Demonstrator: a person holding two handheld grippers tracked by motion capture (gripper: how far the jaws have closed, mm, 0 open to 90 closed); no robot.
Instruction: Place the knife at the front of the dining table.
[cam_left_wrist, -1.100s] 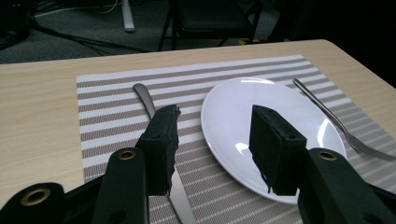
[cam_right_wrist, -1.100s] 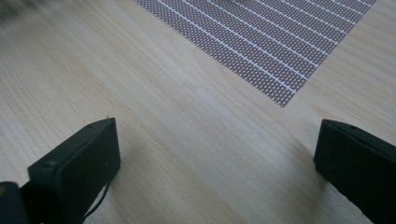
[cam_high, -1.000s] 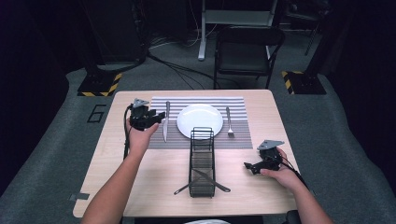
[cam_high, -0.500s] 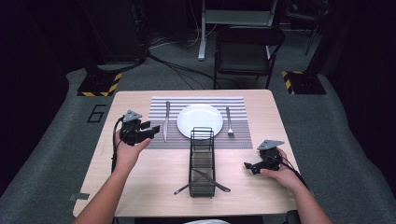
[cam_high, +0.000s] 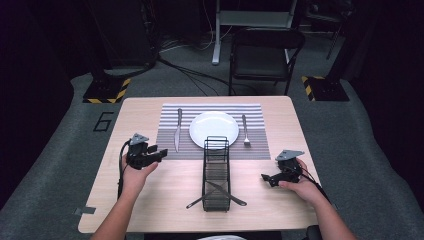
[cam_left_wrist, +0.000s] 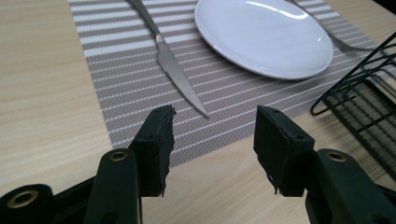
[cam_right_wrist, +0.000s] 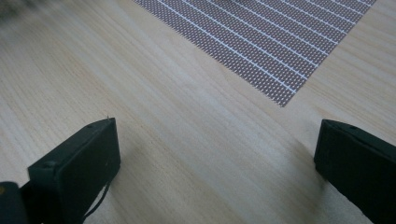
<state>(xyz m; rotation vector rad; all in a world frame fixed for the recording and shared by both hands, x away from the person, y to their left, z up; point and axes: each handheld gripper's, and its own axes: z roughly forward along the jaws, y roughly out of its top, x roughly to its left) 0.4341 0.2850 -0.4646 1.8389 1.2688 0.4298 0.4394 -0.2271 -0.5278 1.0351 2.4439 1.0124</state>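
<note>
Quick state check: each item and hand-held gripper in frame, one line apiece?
Left hand-held gripper: open, empty, jaws just opening.
Right hand-held gripper: open, empty, low over table.
Knife: flat on placemat, left of plate.
Plate: empty.
Fork: flat, right of plate.
Wire caddy: two utensils poke through.

1. Pale wood-grain table (cam_high: 150, 115), light tan all over.
2. On it, a placemat (cam_high: 260, 117) striped grey and white.
3. Plain glossy white plate (cam_high: 214, 128) in the middle of those stripes.
4. Silver knife (cam_high: 177, 131) at the plate's 9 o'clock, silver fork (cam_high: 245, 131) at its 3 o'clock.
5. Black wire rack (cam_high: 216, 172) at the plate's 6 o'clock, silvery cutlery (cam_high: 220, 192) inside it.
6. Left gripper (cam_high: 156, 154) matt black, brass-coloured rivets, grey plate on top.
7. Right gripper (cam_high: 266, 178) black too.
8. Dark grey carpet (cam_high: 65, 150), yellow-and-black hazard stripes at 11 o'clock.
</note>
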